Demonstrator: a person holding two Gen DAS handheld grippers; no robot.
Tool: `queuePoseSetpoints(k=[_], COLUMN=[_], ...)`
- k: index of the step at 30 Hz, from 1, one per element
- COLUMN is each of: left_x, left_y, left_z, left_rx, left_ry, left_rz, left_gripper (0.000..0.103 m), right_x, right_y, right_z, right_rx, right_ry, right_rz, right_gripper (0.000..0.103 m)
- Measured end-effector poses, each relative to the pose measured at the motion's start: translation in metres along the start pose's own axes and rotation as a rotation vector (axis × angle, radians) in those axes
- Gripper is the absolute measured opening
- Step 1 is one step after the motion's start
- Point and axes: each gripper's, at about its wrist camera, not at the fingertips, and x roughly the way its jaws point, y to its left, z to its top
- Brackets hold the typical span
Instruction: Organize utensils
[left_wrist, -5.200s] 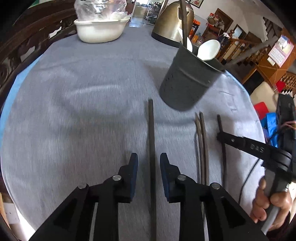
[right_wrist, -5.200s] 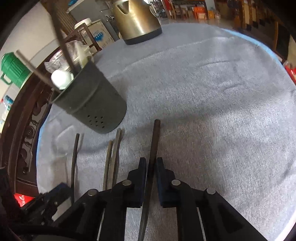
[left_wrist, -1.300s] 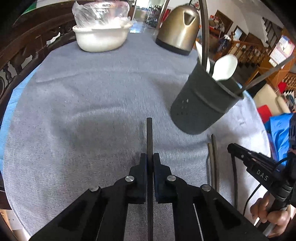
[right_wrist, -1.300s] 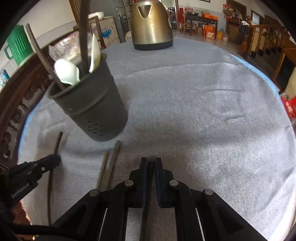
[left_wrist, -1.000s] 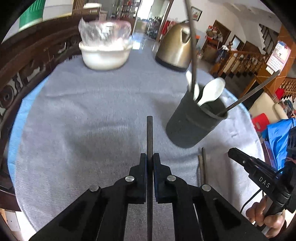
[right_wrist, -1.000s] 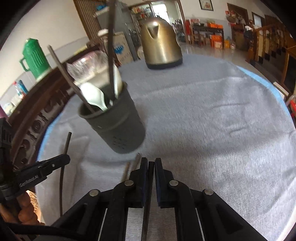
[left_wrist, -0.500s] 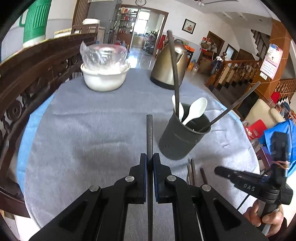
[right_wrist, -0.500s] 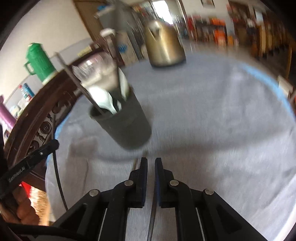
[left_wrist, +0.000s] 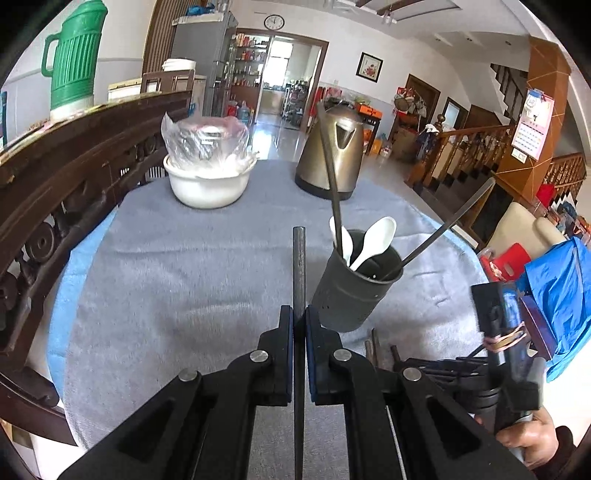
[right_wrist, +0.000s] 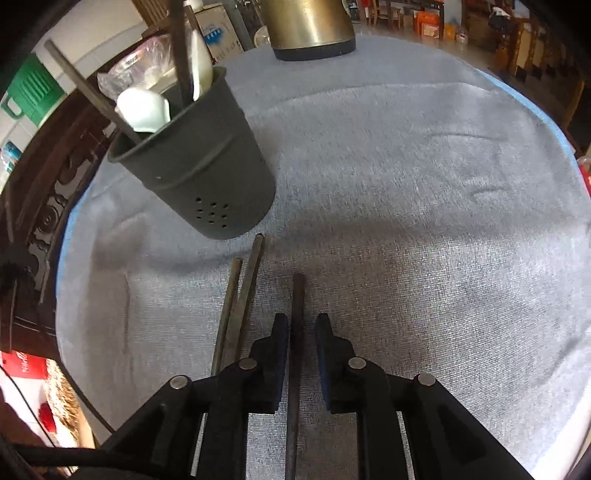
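My left gripper (left_wrist: 299, 325) is shut on a dark chopstick (left_wrist: 298, 273) and holds it above the grey cloth, just left of the dark utensil holder (left_wrist: 351, 295). White spoons (left_wrist: 373, 240) and two chopsticks stand in that holder. In the right wrist view the holder (right_wrist: 207, 166) is at the upper left. My right gripper (right_wrist: 301, 326) points down at the cloth. Its jaws are opening around another chopstick (right_wrist: 298, 295) that lies flat, and the pads do not press on it. Two more chopsticks (right_wrist: 242, 295) lie just to its left.
A brass kettle (left_wrist: 332, 151) and a white bowl (left_wrist: 208, 184) covered in plastic stand at the far side of the round table. A carved wooden rail (left_wrist: 55, 173) runs along the left. A hand (left_wrist: 524, 439) holds the right gripper's handle at the lower right.
My left gripper has risen with its chopstick, and the holder now sits lower in its view. My right gripper has tipped down toward the cloth, and its jaws have parted around the chopstick.
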Motion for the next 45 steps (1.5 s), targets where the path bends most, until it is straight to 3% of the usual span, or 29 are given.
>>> queuePoseSetpoints(k=[7, 15, 20, 24, 26, 32, 34, 36, 38, 40, 42, 45], left_x=[-0.013, -0.022, -0.025, -0.026, -0.026, -0.027, -0.027, -0.027, -0.027, -0.027, -0.029, -0.032], left_y=[-0.007, -0.005, -0.004, -0.004, -0.005, -0.007, -0.007, -0.007, -0.007, -0.007, -0.007, -0.007], left_z=[0.001, 0.003, 0.003, 0.001, 0.001, 0.002, 0.001, 0.000, -0.001, -0.001, -0.001, 0.001], left_rx=[0.017, 0.007, 0.004, 0.008, 0.011, 0.013, 0.011, 0.008, 0.007, 0.003, -0.001, 0.001], left_ry=[-0.031, -0.049, -0.054, -0.056, -0.057, -0.059, -0.060, -0.057, -0.055, -0.053, -0.056, -0.068], left_rz=[0.002, 0.005, 0.011, 0.017, 0.021, 0.015, 0.012, 0.007, 0.009, 0.007, 0.005, 0.004], left_gripper=[0.007, 0.007, 0.007, 0.007, 0.007, 0.007, 0.007, 0.007, 0.007, 0.007, 0.007, 0.007], right_x=[0.006, -0.022, -0.043, -0.039, -0.032, -0.019, -0.016, -0.015, -0.009, -0.007, -0.008, -0.011], right_y=[0.026, -0.001, -0.003, -0.011, -0.020, -0.014, -0.010, -0.005, 0.002, 0.014, 0.018, 0.015], right_z=[-0.001, -0.009, -0.012, -0.010, -0.008, -0.012, -0.014, -0.016, -0.018, -0.020, -0.022, -0.024], right_rx=[-0.097, -0.042, -0.050, -0.017, 0.032, 0.016, -0.009, -0.019, -0.046, -0.122, -0.151, -0.135], right_ry=[-0.036, -0.107, -0.173, -0.115, -0.067, 0.023, 0.044, 0.039, 0.040, 0.008, -0.009, -0.018], right_rz=[-0.065, 0.048, 0.073, 0.082, 0.110, 0.049, 0.032, 0.034, 0.005, -0.089, -0.135, -0.113], right_gripper=[0.017, 0.012, 0.012, 0.013, 0.016, 0.037, 0.052, 0.052, 0.040, 0.022, 0.012, 0.009])
